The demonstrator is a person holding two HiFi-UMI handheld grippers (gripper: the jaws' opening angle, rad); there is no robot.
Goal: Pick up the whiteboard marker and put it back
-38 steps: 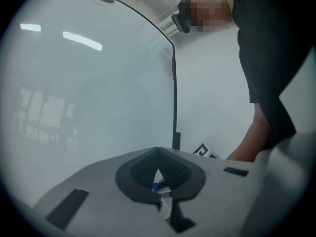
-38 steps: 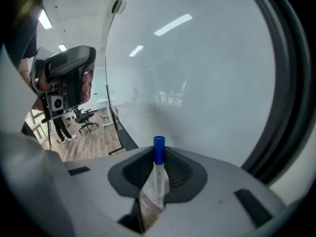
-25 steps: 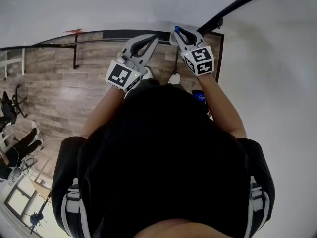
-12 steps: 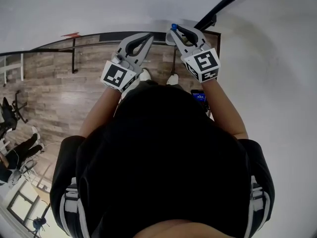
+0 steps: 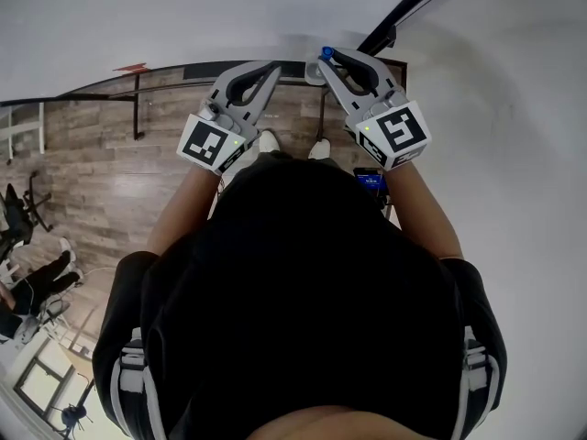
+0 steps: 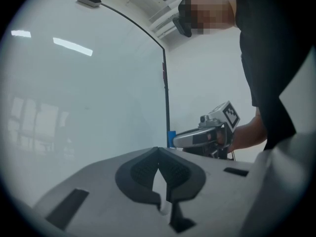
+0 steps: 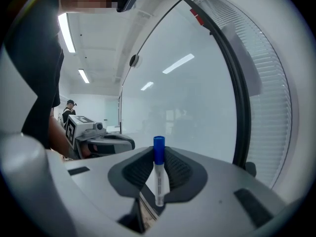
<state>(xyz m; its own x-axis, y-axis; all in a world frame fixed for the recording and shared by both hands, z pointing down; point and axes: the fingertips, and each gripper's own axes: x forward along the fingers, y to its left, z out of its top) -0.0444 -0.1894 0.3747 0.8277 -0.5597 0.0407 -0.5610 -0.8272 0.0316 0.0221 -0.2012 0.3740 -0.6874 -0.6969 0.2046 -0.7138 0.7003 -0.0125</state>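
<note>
right gripper [image 7: 159,154] pinching marker [image 7: 159,177], upright, blue cap at jaw tips | left gripper [image 6: 158,157] jaws pressed together, empty | both just beside each other, near whiteboard [image 7: 187,93] | cap-to-board contact: cannot tell, head view too small

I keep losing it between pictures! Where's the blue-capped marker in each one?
Head view: only the marker cap shows, top centre, at the right gripper tip.
Left gripper view: marker cap just right of centre, beside the whiteboard's black frame.
Right gripper view: marker dead centre, upright, clamped between the jaws.
Shared landmark: the black frame, in all three.
</note>
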